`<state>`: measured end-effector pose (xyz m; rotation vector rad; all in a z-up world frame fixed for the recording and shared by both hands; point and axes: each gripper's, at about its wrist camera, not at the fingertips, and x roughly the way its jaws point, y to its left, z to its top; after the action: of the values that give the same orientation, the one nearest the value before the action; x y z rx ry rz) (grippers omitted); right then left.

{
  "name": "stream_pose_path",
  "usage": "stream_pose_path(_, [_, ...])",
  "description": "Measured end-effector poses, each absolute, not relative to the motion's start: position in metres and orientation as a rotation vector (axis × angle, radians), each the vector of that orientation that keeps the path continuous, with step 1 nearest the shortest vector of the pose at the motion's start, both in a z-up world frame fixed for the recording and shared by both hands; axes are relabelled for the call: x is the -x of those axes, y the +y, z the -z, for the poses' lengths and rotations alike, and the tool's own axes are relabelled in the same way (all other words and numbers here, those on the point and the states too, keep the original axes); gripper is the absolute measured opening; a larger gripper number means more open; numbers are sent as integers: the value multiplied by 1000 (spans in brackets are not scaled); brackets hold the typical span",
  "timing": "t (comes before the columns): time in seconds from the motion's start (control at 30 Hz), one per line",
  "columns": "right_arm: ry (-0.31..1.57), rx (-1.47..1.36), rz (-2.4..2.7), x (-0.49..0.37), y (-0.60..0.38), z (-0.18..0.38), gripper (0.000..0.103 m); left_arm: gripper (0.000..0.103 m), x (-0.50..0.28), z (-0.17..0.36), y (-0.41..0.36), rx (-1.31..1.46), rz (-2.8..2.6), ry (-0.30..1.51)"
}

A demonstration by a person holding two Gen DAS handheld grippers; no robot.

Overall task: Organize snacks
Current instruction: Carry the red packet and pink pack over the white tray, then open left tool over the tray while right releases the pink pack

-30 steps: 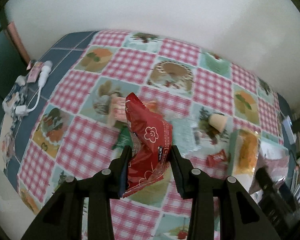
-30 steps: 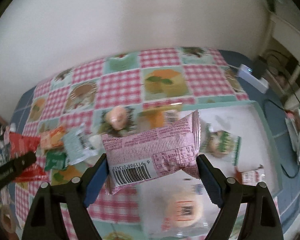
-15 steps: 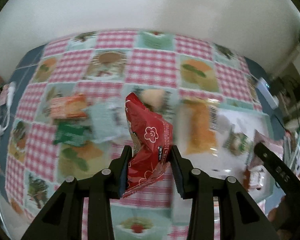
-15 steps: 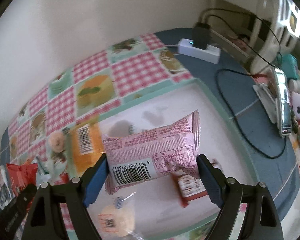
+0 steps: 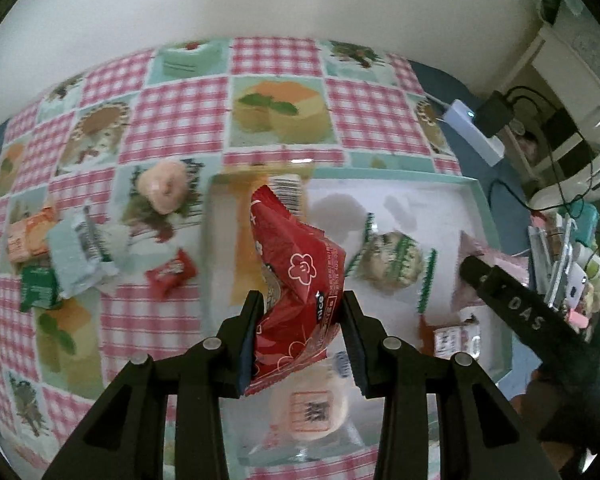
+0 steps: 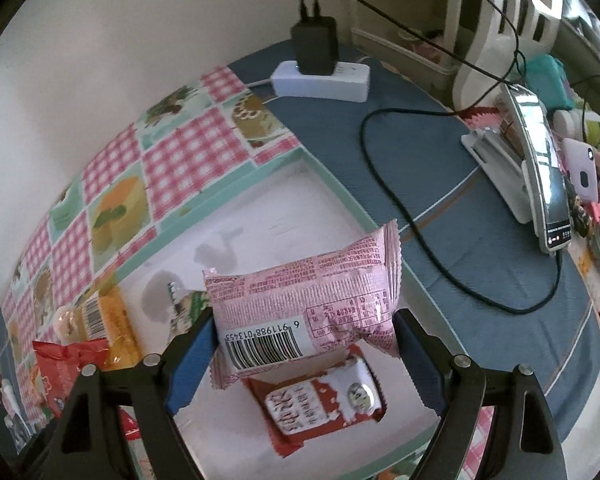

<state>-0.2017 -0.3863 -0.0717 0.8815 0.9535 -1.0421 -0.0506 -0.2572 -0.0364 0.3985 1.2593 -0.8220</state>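
The left gripper (image 5: 300, 332) has its two black fingers closed on a crinkled red snack packet (image 5: 296, 280), pinching it by its lower part so that the packet stands up between them, above the left part of a white tray with a pale green rim (image 5: 482, 200). The right gripper (image 6: 304, 344) has its blue-padded fingers pressed against the two ends of a pink snack packet (image 6: 304, 312), held lengthwise with its barcode facing the camera, above the tray's white floor near its right rim. Inside the tray, just under the pink packet, lies a small red and white sachet (image 6: 324, 404); a green and white wrapped biscuit (image 5: 392, 264) lies near the tray's middle, a round peach-coloured wrapped cake (image 5: 312, 408) sits by its near edge, and an orange packet (image 5: 252, 248) lies along its left side, partly over the rim. The tray rests on a pink gingham tablecloth printed with cake pictures (image 5: 180, 108). On the cloth left of the tray lie a small red sweet wrapper (image 5: 171, 273), a pale mint packet (image 5: 80, 256), a green packet (image 5: 39, 292), an orange packet (image 5: 28, 236) and a pink round wrapped sweet (image 5: 162, 188). Right of the tray, beyond the cloth, a white power strip (image 6: 320, 80) with a black charger plugged in sits on blue fabric.
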Motion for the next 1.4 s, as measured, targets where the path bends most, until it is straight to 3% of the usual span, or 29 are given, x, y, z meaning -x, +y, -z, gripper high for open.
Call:
stream_pose_path(0.2, [951, -897, 1053, 207, -394, 76, 88, 41, 57, 41, -272, -392, 868, 1284])
stream_pose_path(0.3, [952, -905, 1058, 209, -395, 77, 88, 59, 57, 41, -273, -390, 870, 1289])
stream_pose_path(0.5, [955, -907, 1057, 209, -393, 76, 90, 59, 53, 35, -267, -391, 853, 1279])
stream_pose_path(0.63, [953, -895, 1048, 207, -392, 74, 91, 71, 41, 33, -259, -385, 803, 1276])
stream_pose_path(0.77, [960, -898, 1031, 205, -391, 76, 93, 72, 27, 33, -248, -361, 750, 1283])
stream_pose_path(0.83, [962, -897, 1025, 205, -391, 76, 95, 86, 18, 33, -241, -351, 720, 1281])
stream_pose_path(0.87, [961, -896, 1024, 205, -391, 76, 99, 88, 14, 33, -238, -343, 707, 1278])
stream_pose_path(0.93, [944, -894, 1019, 205, -390, 73, 103, 88, 5, 34, -231, -324, 677, 1279])
stream_pose_path(1.1, [929, -879, 1008, 202, -387, 66, 103, 94, -13, 36, -212, -286, 600, 1273])
stream_pose_path(1.4, [947, -866, 1005, 192, -381, 64, 103, 95, -43, 28, -177, -319, 487, 1218])
